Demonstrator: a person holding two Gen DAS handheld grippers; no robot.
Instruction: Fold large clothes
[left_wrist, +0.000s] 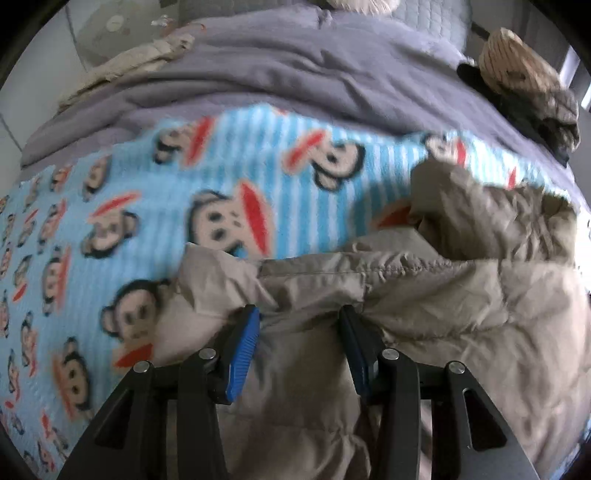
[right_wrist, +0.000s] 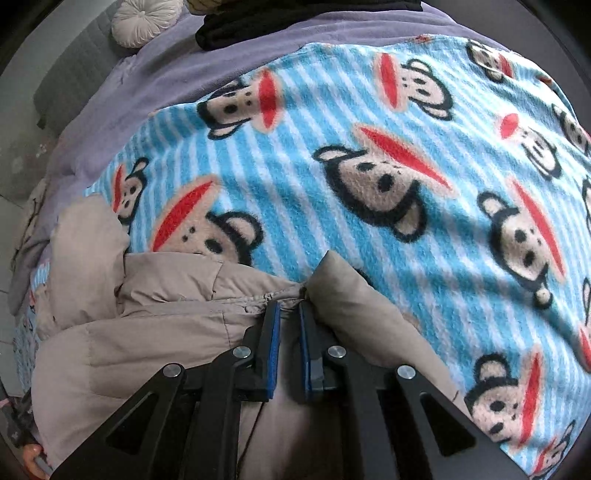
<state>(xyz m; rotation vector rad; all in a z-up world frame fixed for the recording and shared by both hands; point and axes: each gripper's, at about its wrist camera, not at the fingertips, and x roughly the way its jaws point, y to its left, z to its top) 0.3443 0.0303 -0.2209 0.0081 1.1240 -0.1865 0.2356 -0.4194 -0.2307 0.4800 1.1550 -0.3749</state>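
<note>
We work over a bed covered by a grey-lilac duvet (left_wrist: 295, 74), rumpled into long folds and running up toward the far edge of both views. Spread on top of it lies a blue-and-white striped fleece blanket (right_wrist: 369, 203) printed with cartoon monkey faces, each with a wide red mouth.

On that blanket, nearest to us, sits the garment we are folding: a beige padded jacket (left_wrist: 461, 295) with quilted seams. It is bunched and creased, with a gathered seam running across it in the left wrist view, and its puffy edge rests directly on the fleece in the right wrist view.

At the far right of the left wrist view a pile of other clothes (left_wrist: 524, 77) rests on the duvet, a pale ribbed knit on top of dark fabric. A crumpled cream cloth (left_wrist: 140, 62) lies at the duvet's far left edge. In the right wrist view a round, pleated white cushion (right_wrist: 146, 20) sits at the top left corner.

Our left gripper (left_wrist: 299, 321) points down into the jacket, its blue pads half apart and pressing a thick bunch of the beige fabric between them. Our right gripper (right_wrist: 290, 314) is clenched almost fully closed, pinching a thin fold of the jacket at its seam edge.
</note>
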